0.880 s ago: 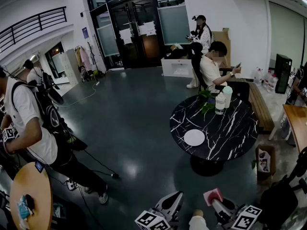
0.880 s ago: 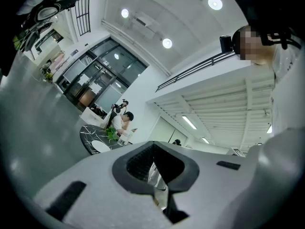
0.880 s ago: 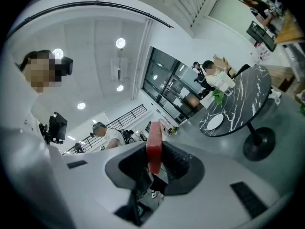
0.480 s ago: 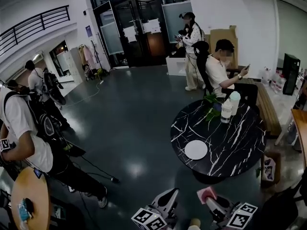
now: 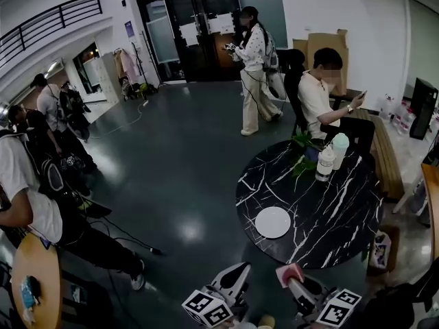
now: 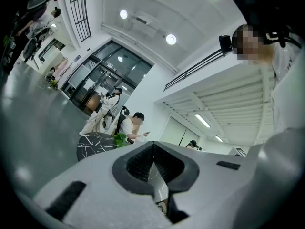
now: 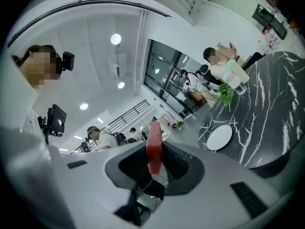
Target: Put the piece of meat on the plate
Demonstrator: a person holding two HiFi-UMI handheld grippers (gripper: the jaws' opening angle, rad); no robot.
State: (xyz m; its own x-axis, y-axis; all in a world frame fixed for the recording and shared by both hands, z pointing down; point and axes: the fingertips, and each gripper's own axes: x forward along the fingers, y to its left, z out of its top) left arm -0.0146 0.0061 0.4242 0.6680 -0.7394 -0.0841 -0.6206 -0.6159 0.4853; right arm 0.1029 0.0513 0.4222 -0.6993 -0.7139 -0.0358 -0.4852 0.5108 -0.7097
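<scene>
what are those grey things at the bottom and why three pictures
They are tools, not a robot: a person carries a hand-held gripper in each hand. One picture comes from a camera on the person's head; the other two from cameras riding on each one, looking along its jaws. The right hand-held gripper grips a red piece of meat; the left hand-held gripper is shut, empty. Ahead, a black marble table bears a white plate, bottles and a plant.
</scene>
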